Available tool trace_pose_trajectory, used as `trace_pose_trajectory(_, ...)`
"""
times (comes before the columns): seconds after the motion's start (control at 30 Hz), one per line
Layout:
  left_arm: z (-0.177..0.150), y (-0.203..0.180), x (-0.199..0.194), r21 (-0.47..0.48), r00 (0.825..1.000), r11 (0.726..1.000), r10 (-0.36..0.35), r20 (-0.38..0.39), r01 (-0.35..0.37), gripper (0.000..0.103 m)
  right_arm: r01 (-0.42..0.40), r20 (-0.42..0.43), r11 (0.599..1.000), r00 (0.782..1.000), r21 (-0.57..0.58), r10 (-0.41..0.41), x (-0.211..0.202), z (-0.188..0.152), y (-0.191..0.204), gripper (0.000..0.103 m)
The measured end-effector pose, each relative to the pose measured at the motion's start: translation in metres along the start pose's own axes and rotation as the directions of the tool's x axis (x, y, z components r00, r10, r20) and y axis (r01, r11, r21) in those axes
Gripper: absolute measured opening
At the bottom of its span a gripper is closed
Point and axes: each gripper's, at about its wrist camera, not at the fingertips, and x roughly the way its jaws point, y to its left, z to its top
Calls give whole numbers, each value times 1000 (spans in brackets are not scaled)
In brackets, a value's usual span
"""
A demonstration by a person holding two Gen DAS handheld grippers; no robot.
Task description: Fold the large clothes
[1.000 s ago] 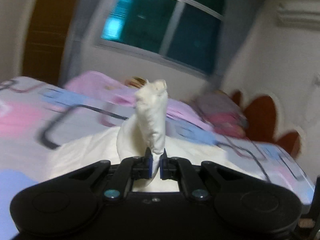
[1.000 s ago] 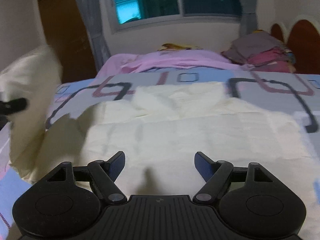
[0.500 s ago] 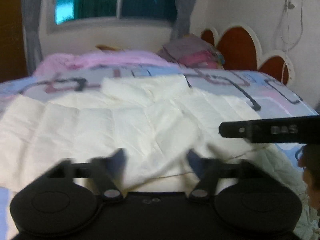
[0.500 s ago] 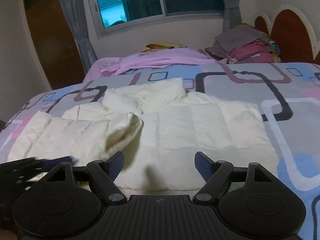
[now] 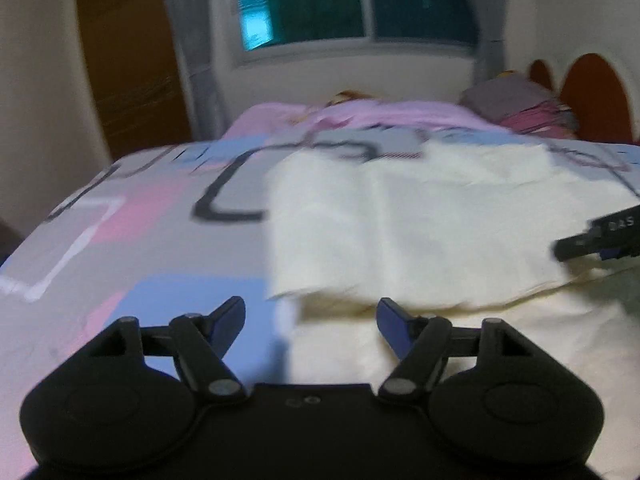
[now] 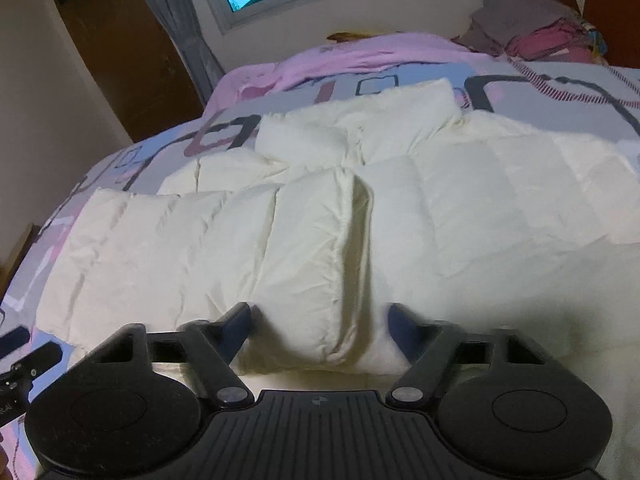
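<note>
Sleeve (image 6: pixel 304 256) dropped across cream jacket (image 6: pixel 460 208); left gripper (image 5: pixel 310 322) and right gripper (image 6: pixel 320 322) now gape empty.

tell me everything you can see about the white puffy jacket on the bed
The white puffy jacket is cream, quilted in padded panels, and looks soft and down-filled. It lies flat on the patterned bedspread, collar end toward the window, one sleeve folded across its front. The open right hand-held gripper straddles the sleeve's cuff end.
</note>
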Motion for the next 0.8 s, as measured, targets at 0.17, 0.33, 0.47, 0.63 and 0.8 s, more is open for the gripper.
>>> trace_pose_trajectory(0.17, -4, 1, 9, 13, 1000, 1000, 11, -23, -11, 68, 9, 42, 999, 999, -40, -8, -9, 4, 7, 10)
trace_pose_trajectory(0.33, -1, -19, 21, 86, 1000, 996, 14, -13, -13, 66, 93, 174, 992, 982, -90, -77, -50, 22, -4, 9)
trace_pose_trajectory(0.47, 2, -35, 36, 114, 1000, 993, -3, -4, 3, 66, 186, 196, 979, 966, -80, -167, -72, 30, -37, 9)
trace_pose_trajectory(0.63, 8, -54, 58, 176, 1000, 984, 15, -27, -10, 53, 246, 158, 969, 958, -27, -238, -79, 26, -79, 9)
trace_pose_trajectory(0.8, 4, -47, 73, 144, 997, 990, -3, -73, 13, 40, 294, 94, 955, 953, -35, -289, -56, 14, -97, 9)
